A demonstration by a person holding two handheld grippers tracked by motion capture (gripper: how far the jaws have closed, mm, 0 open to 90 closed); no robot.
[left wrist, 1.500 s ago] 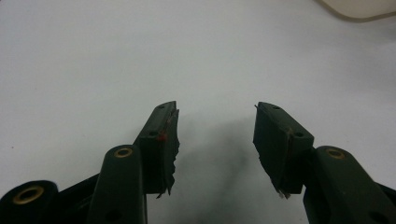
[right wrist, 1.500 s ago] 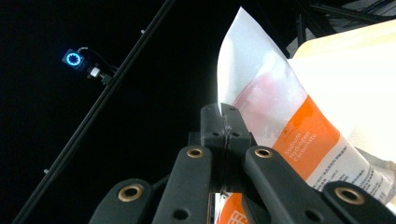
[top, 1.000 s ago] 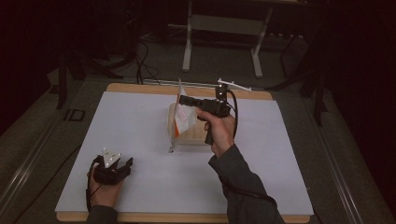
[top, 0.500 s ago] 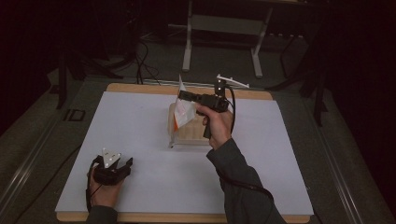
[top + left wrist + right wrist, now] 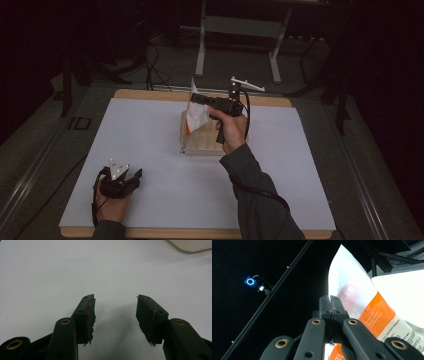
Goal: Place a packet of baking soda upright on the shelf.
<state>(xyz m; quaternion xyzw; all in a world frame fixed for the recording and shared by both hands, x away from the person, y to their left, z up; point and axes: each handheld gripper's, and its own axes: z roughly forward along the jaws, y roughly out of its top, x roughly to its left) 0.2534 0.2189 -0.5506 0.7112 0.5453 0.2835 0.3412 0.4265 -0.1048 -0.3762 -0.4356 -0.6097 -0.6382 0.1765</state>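
The right gripper (image 5: 199, 100) held a white-and-orange pouch (image 5: 196, 114) pinched in closed jaws, lifted above a tray (image 5: 204, 142) mid-counter (image 5: 150, 130). The left gripper (image 5: 131, 178) rested idle near the front edge, jaws wide. Placing the pouch seemed left.

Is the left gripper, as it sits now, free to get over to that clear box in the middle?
Probably yes. The left gripper rests open near the front edge, and bare white table lies between it and the clear box. The right gripper holds a pouch above the box.
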